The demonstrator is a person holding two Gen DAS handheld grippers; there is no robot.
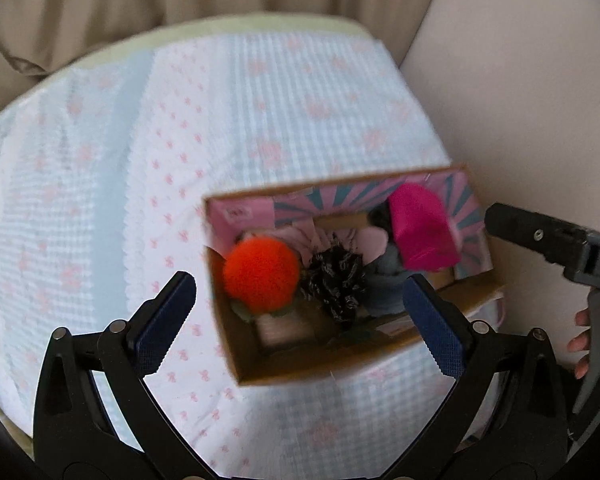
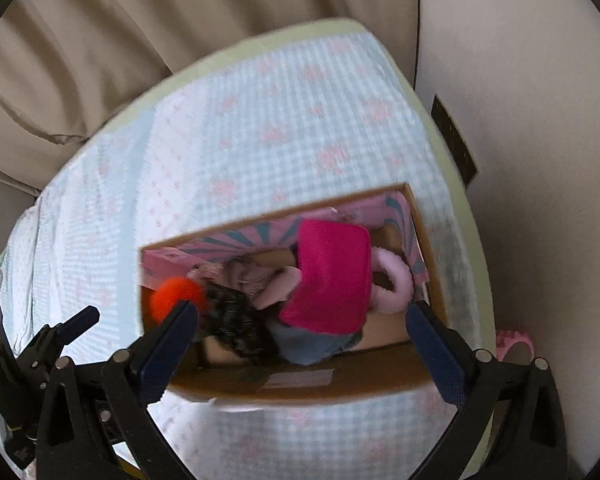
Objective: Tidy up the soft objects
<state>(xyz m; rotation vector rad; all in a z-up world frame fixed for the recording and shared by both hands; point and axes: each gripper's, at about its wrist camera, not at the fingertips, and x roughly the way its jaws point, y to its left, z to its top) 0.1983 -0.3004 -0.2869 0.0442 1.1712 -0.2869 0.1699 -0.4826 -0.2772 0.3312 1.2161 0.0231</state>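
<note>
Left wrist view: left gripper (image 1: 300, 316) and right gripper (image 2: 302, 334) hang spread and empty above the cardboard box (image 1: 320, 374) at the bedspread's (image 1: 220, 120) right edge, soft items gathered inside.

A cardboard box (image 1: 300, 368) sits on the cloth-covered worktop (image 1: 100, 200), toward its 4 o'clock corner in the left wrist view, close to the wall (image 1: 500, 80) at 3 o'clock. Inside the box, the pompom (image 1: 261, 274) lies at the 9 o'clock end, a shaggy tuft (image 1: 336, 280) just beside it at the middle, and a block-shaped cushion (image 1: 422, 232) toward the 2 o'clock end, resting on other soft pieces. In the right wrist view, a fluffy ring (image 2: 394, 280) lies at 3 o'clock of the cushion, touching it. A curtain (image 2: 100, 60) hangs beyond the worktop at 12 o'clock.
</note>
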